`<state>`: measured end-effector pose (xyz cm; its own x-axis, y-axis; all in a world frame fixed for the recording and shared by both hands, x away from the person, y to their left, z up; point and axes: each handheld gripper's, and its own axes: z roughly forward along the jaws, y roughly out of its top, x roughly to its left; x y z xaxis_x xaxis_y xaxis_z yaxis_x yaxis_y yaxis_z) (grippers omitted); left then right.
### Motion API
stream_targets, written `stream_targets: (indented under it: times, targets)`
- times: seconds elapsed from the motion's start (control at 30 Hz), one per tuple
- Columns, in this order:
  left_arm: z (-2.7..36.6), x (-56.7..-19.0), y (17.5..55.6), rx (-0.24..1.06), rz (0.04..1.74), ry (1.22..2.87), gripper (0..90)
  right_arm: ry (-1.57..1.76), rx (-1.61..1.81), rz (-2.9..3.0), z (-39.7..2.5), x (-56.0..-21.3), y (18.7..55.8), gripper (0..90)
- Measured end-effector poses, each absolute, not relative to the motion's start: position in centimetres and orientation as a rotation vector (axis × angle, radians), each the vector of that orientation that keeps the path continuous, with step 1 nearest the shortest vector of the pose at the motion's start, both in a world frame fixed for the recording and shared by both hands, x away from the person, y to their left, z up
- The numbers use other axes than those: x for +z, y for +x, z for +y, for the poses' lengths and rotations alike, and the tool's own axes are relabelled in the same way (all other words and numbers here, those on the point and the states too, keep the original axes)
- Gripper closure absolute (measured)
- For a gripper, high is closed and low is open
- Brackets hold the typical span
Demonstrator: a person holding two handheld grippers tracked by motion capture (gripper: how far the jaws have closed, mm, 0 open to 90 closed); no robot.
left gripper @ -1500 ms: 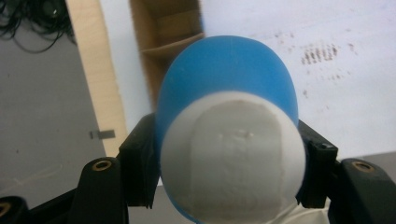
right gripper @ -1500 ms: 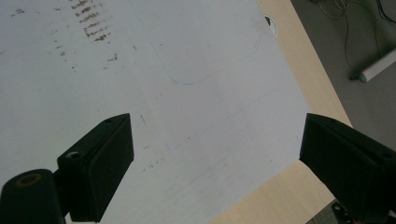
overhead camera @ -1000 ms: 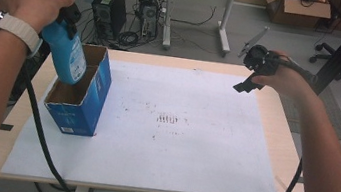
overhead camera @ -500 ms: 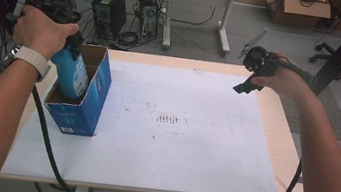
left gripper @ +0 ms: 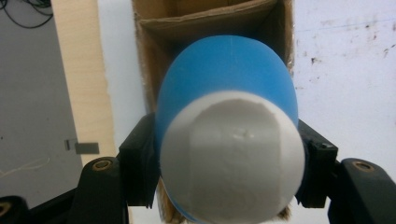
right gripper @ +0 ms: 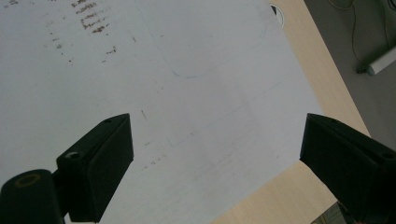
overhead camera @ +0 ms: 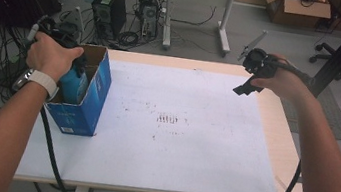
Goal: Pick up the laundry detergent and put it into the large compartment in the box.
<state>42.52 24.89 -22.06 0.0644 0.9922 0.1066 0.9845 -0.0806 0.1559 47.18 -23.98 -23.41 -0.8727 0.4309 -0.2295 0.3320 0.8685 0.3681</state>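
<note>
Bottle: blue plastic bottle with a white flat end (left gripper: 229, 135) is sitting partly down inside the box, white end facing the left gripper camera; in the high view the bottle (overhead camera: 73, 85) is showing between the hand and the box wall.
Box: open-topped blue cardboard box with brown inner walls (overhead camera: 88, 95) is standing at the left end of the white table sheet (overhead camera: 187, 144), near the table's left edge.
Left gripper: left gripper (left gripper: 229, 179) is clamping the bottle, one black jaw pressing on each side of its body; the left hand (overhead camera: 52, 55) is holding it over the box mouth.
Right gripper: right gripper (right gripper: 217, 158) is hanging above bare sheet with jaws spread wide and nothing between them; in the high view it (overhead camera: 252, 69) is being held over the far right of the table, well apart from the box.
Step (judged): bottle is going into the box; not yet let go.
Risk 1: bottle body looks nearly as wide as the box opening, so it may be catching on a cardboard wall and tipping the light box over.
Risk 2: box is standing unbraced, with the right gripper far off; a sideways push could be sliding it toward the table edge.
Risk 3: smooth round plastic may be slipping in the jaws if they loosen early.
</note>
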Motion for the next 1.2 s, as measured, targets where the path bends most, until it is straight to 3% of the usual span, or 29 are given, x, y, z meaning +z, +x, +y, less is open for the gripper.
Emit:
stream_targets:
  times: [0.5,1.2]
  targets:
    - [25.3,-27.1,42.8,0.262,2.091,2.277,37.7,0.597,0.463,2.739,-24.2,-23.9,47.3,9.3]
    - [25.4,-27.6,42.9,0.251,2.089,2.263,37.2,0.585,0.453,2.743,-23.9,-23.8,47.1,9.3]
